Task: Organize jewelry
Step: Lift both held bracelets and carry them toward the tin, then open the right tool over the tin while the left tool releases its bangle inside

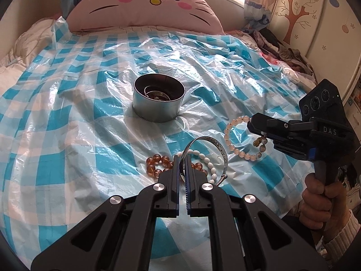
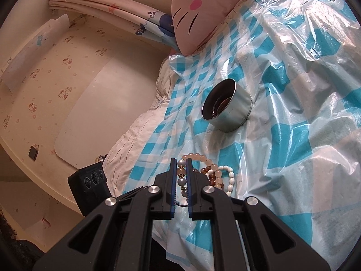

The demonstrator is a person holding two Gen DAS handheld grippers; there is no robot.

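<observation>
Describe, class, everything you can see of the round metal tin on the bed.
The round metal tin is a low, lidless cylinder of dull silver metal with a thin rim and a seam near its base. It stands upright, sunk slightly into the blue-and-white checked plastic sheet, its only contact. Its dark interior already holds jewelry, seemingly a coiled chain or ring, too dim to identify. It sits apart from the bracelets and both grippers.

Soft window daylight (fisheye-warped edges)

a home bedroom: a bed (image 1: 33,52) with a cat-face pillow (image 1: 144,2), curtains (image 2: 108,6), cartoon wallpaper (image 2: 45,76).
</observation>
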